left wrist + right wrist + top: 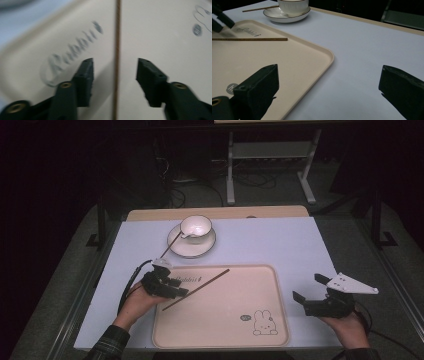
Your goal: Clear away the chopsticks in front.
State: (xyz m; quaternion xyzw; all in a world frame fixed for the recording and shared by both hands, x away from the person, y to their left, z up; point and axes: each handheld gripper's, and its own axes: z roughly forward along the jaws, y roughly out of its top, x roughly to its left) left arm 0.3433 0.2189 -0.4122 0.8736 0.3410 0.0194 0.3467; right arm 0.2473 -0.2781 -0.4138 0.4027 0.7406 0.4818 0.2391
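dark room, grey floor [60,285], white metal stand [272,157] with cables at upper centre behind the pale-topped table [280,240]

Left tongs [175,287]: black body, brass screws showing at the jaw hinges, black cable trailing back. Right tongs [307,292]: black, carrying a grey three-cornered plate on top. The person is wearing dark plaid sleeves [111,342].
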